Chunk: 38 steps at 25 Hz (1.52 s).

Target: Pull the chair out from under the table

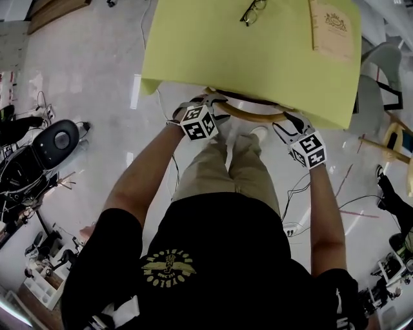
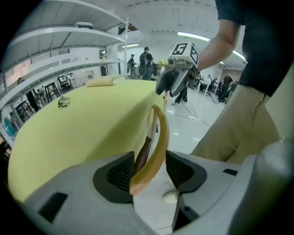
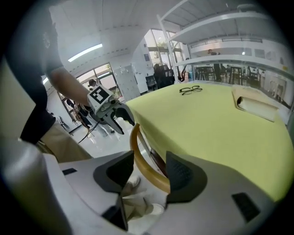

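Chair (image 1: 255, 116) is tucked under the near edge of the table (image 1: 193, 61). From the head view you only really see its curved wooden back rail poking out past the hanging yellow cloth (image 1: 271, 71), w/ a bit of dark seat behind it. Left gripper (image 2: 149, 172) is at the left end of that rail, jaws apart w/ the rail running up between them. There's a clear gap on the right pad side, so no squeeze afaict. Right gripper (image 3: 149, 172) is at the right end, same deal: jaws spread, rail passing between them closer to the right pad, not clamped. Both point down at the rail from the person's side. On the tabletop, well back from that edge, there's a pair of glasses (image 1: 253, 11) toward the far side and a tan booklet (image 1: 332, 26) by the far right corner. Person's khaki trousers (image 1: 226, 171) are right up against the chair back.
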Tool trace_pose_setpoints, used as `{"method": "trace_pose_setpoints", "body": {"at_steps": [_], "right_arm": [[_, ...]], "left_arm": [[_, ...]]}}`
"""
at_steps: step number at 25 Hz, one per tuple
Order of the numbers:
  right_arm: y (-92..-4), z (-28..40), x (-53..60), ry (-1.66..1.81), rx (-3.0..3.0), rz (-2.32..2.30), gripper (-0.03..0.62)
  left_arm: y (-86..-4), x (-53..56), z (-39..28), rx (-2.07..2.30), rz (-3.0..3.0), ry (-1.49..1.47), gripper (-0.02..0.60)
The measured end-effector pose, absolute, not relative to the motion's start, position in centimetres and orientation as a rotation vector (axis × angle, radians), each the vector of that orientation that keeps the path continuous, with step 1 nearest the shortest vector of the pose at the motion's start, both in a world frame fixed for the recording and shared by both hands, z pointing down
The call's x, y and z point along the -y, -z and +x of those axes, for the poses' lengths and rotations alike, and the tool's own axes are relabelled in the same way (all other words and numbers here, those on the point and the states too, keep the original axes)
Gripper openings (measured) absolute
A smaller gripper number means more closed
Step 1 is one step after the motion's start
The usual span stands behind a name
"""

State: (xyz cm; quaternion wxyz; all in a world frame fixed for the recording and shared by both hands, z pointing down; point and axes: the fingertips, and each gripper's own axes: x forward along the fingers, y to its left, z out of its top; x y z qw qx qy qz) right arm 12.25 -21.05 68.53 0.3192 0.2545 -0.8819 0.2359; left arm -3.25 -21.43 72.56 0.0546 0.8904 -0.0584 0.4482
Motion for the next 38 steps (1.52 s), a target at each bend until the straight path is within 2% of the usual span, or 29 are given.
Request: {"method": "trace_pose_setpoints", "body": {"at_steps": [4,19,38], "right_arm": [[-71.1,12.5,20.4,-0.606,2.257,0.574,0.211],[-79.4,12.3,20.0,-0.483,2.052,0.313,0.237],[-81.1,12.4,19.9,-0.397,1.872,0.167,0.245]], "left_arm": [[-74.6,20.8,-2.9,0.098,2.669,-1.455,0.193],[-80.0,20.6,-2.2,-0.121,2.494,-1.685,0.202],[-81.0,20.4,-2.7,-0.261,2.452,-1.848,0.204]]}}
